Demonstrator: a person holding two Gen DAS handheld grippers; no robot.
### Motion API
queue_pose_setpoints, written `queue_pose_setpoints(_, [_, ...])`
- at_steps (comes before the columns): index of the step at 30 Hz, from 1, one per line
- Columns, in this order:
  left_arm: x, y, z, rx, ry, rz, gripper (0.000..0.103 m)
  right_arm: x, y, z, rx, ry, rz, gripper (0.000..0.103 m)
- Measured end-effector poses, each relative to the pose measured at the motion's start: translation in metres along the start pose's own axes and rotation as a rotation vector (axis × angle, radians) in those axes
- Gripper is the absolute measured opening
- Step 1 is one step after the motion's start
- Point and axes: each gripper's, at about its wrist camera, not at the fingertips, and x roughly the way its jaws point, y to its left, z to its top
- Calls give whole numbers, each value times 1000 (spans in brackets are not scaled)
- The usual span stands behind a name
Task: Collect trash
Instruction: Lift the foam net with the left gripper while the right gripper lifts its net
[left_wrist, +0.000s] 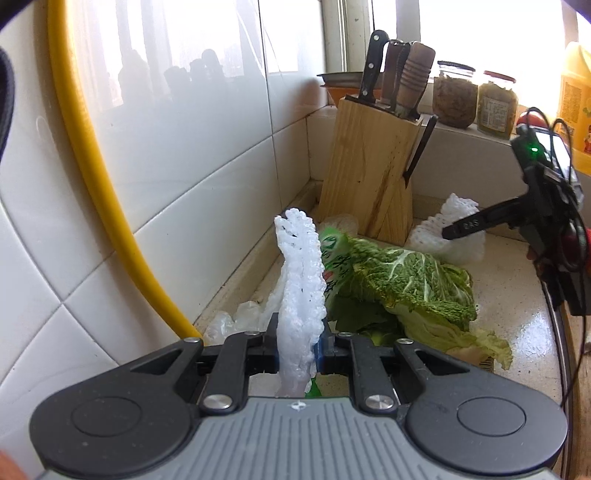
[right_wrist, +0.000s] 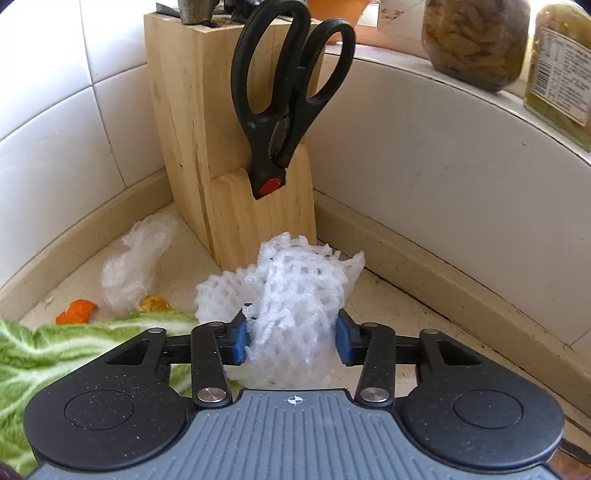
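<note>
Left tool (left_wrist: 297, 354) is pinching a strip of white foam fruit netting (left_wrist: 301, 280); the strip stands up out of the narrow gap between its blue pads, clear of the table (left_wrist: 524, 332). Right tool (right_wrist: 293, 338) sits over a second, bulkier foam net (right_wrist: 291, 280) that lies on the table at the foot of the wooden knife block (right_wrist: 207, 147), just near of it; its pads (right_wrist: 240, 338) press the net's sides, so I judge the grip made but shallow. No earlier view, so I read only the present hold. To do this step well: let the pads sink further into the net before lifting, since foam mesh compresses and can slide out of a light pinch. Lift straight up and toward the near side, away from the block, because the black scissors (right_wrist: 291, 92) hang in their slot directly above the far edge of the net and could snag the mesh. Keep the left tool's pinch firm meanwhile; its strip is tall and floppy. More trash is left on the table: a cabbage leaf (left_wrist: 410, 280) between the two tools, a crumpled clear plastic bag (right_wrist: 136, 258) to the left of the block, orange peel (right_wrist: 75, 312) near it. Jars (left_wrist: 454, 96) on the far sill are well apart from the work.
</note>
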Motion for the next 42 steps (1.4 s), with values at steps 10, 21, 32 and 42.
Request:
queue_pose_setpoints(10, [-25, -8, -2, -4, -29, -5, 14, -51, -18, -21, 38, -26, 22, 48])
queue_pose_setpoints(21, [-38, -48, -3, 36, -37, -43, 14, -124, -10, -56, 19, -64, 93, 48])
queue_pose_setpoints(32, [-28, -97, -14, 78, 22, -73, 14, -175, -7, -89, 17, -90, 134, 48])
queue_pose_setpoints(42, [-33, -132, -31, 103, 65, -56, 14, -193, -11, -114, 25, -86, 168, 48])
